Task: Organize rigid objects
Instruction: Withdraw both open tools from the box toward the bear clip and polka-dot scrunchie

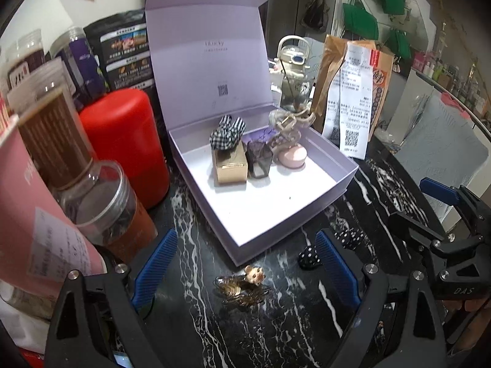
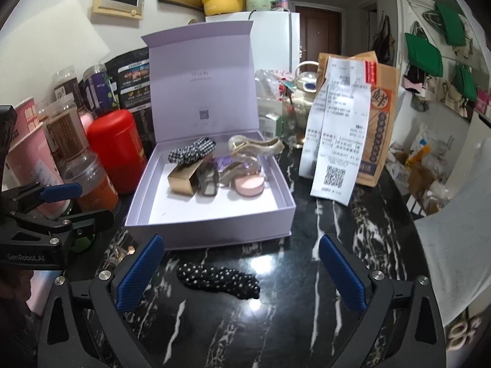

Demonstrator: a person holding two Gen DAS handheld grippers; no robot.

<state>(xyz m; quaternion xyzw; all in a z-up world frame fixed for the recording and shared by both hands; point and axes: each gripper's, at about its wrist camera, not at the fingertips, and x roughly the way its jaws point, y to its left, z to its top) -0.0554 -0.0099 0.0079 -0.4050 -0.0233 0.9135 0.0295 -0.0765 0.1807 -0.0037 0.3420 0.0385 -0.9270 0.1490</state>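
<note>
An open lilac gift box stands on the black marble table with its lid upright. Inside lie a checked scrunchie, a small kraft box, a dark hair claw, a beige chain clip and a pink round compact. My left gripper is open above a tiger-striped hair clip on the table. My right gripper is open over a black polka-dot scrunchie; neither touches its item.
A red canister, clear jars and a pink cup crowd the left side. A brown paper bag with receipts and a glass kettle stand behind the box at right. Each gripper shows in the other's view.
</note>
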